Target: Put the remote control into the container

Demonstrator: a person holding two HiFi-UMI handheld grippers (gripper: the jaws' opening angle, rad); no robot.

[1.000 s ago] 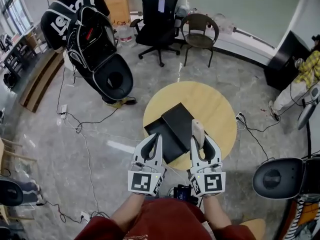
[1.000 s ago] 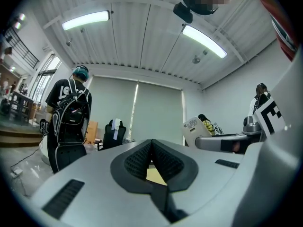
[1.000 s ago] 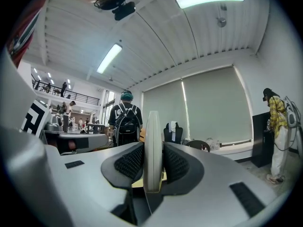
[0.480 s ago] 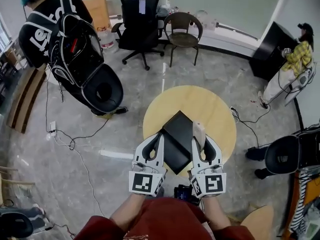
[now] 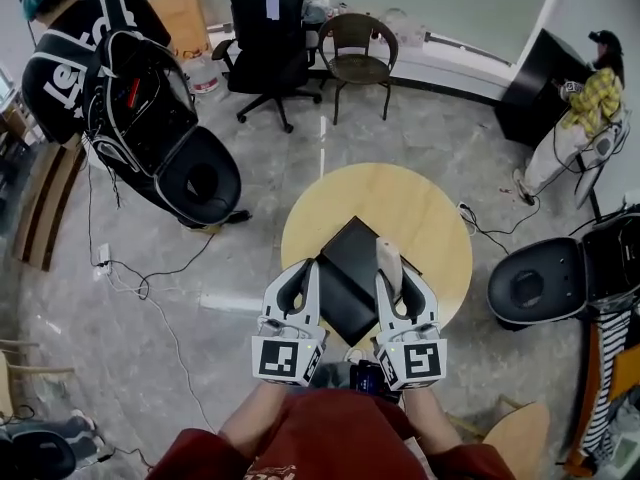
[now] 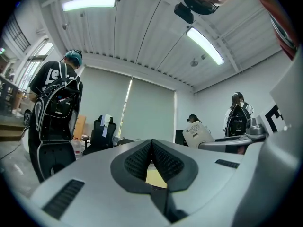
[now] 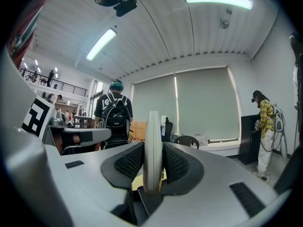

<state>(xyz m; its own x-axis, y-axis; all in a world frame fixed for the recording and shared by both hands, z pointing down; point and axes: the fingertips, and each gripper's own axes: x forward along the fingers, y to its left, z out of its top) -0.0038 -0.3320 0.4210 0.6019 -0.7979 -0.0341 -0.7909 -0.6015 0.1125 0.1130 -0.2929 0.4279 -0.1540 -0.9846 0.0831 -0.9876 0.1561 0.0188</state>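
My right gripper (image 5: 392, 280) is shut on a pale, slim remote control (image 5: 387, 259), which stands on edge between the pads (image 7: 153, 151) and sticks out past the fingertips. It hangs over the near part of a round wooden table (image 5: 420, 213), just right of a black open container (image 5: 350, 268) whose lid lies beside it. My left gripper (image 5: 297, 288) is shut with nothing between its jaws (image 6: 152, 161), held level at the container's left side, over the table's near edge.
A person with a black backpack (image 5: 130, 78) stands far left beside a black round seat (image 5: 200, 178). An office chair (image 5: 265, 28) and a brown chair (image 5: 358, 53) stand beyond the table. Another person (image 5: 585, 108) is far right; cables cross the floor.
The view has shifted sideways past the table and both grippers moved with it. The remote stays clamped in the right gripper, the left stays shut.
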